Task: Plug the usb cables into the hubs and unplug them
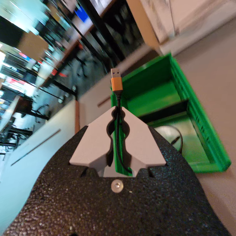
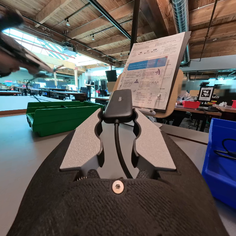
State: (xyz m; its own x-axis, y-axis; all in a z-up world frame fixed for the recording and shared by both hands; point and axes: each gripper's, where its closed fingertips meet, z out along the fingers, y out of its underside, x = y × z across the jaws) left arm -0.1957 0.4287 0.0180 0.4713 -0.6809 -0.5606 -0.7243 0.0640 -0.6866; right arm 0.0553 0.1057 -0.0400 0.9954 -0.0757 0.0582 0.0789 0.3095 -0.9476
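My left gripper (image 1: 118, 108) is shut on a thin black USB cable (image 1: 118, 129). Its orange-sleeved plug (image 1: 116, 83) with a silver tip sticks out past the fingertips, raised in the air. My right gripper (image 2: 118, 113) is shut on the near end of a black USB hub (image 2: 119, 104), which points away from me above the table. The hub's own thick black cable (image 2: 119, 144) runs back between the fingers. The left gripper (image 2: 31, 62) shows blurred at the upper left of the right wrist view, with its cable hanging down toward the green bin.
A green divided bin (image 1: 178, 114) stands on the grey table (image 2: 19, 153); it also shows in the right wrist view (image 2: 57, 118). A blue bin (image 2: 222, 159) with cables sits at the right. A stand with printed sheets (image 2: 150, 79) rises behind the hub.
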